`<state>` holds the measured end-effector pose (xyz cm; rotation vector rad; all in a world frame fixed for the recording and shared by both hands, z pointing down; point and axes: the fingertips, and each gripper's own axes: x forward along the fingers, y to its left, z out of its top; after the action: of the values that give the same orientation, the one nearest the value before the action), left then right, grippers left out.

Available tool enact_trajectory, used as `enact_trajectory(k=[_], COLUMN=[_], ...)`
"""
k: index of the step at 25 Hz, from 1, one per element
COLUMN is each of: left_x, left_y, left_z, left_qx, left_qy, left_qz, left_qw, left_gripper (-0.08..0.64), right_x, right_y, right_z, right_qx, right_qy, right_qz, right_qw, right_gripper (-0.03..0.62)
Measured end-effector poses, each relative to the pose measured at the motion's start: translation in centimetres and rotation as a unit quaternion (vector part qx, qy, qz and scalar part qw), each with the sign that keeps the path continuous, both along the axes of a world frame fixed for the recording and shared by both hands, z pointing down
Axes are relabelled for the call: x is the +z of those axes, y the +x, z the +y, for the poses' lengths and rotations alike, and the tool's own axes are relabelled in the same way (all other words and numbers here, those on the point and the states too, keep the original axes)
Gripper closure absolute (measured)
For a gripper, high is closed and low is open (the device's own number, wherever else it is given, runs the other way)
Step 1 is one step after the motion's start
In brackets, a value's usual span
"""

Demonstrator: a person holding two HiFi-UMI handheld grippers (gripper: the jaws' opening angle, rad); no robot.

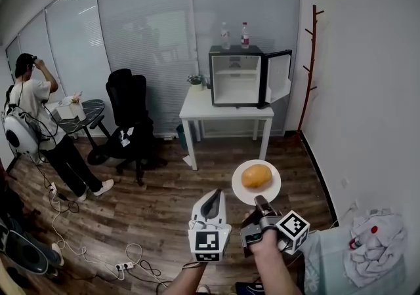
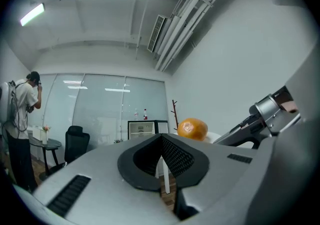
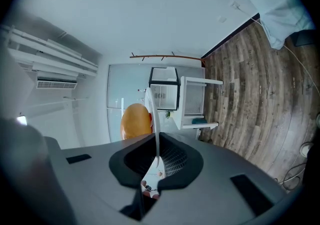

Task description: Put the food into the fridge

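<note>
My right gripper [image 1: 260, 200] is shut on the near rim of a white plate [image 1: 270, 190] and holds it level. A round orange-yellow piece of food [image 1: 256, 176] lies on the plate. In the right gripper view the plate [image 3: 152, 114] shows edge-on between the pads, with the food [image 3: 135, 121] to its left. My left gripper [image 1: 213, 194] hangs just left of the plate, shut with nothing in it [image 2: 161, 139]. Across the room, a small black fridge [image 1: 237, 77] stands on a white table [image 1: 197, 109], its door [image 1: 278, 76] swung open to the right.
Two bottles [image 1: 235, 35] stand on top of the fridge. A black office chair [image 1: 128, 113] and a person [image 1: 39, 123] are at the left, with cables [image 1: 65, 221] on the wood floor. A coat stand [image 1: 310, 64] lines the right wall. Crumpled cloth [image 1: 377, 248] lies at near right.
</note>
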<state>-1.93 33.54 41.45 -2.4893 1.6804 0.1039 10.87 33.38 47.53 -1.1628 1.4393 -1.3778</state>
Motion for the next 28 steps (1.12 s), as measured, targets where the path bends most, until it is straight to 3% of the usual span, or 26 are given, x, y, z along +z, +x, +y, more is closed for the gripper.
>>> enact_trajectory(k=[11,19,28], left_x=[0.9,0.8,1.0], left_y=[1.2,-0.5,-4.6], left_z=[-2.3,-9.7,-19.4], left_qx=[0.001,0.006,0.017], left_qy=[-0.004,0.003,-0.005], left_qz=[0.001,0.014,0.022], left_qw=[1.0000,0.9999,0.9996], left_gripper=[0.534,0.534,0.534], right_x=[1.6,1.7,1.1], right_y=[1.7,0.9,-3.3], right_z=[-1.9,-8.8,-18.1], right_qx=[0.003,0.015,0.024], right_qy=[-0.009,-0.010,-0.015], right_qz=[-0.001,0.017,0.024], right_qw=[1.000,1.000,0.999], right_gripper=[0.555,0.555,0.555])
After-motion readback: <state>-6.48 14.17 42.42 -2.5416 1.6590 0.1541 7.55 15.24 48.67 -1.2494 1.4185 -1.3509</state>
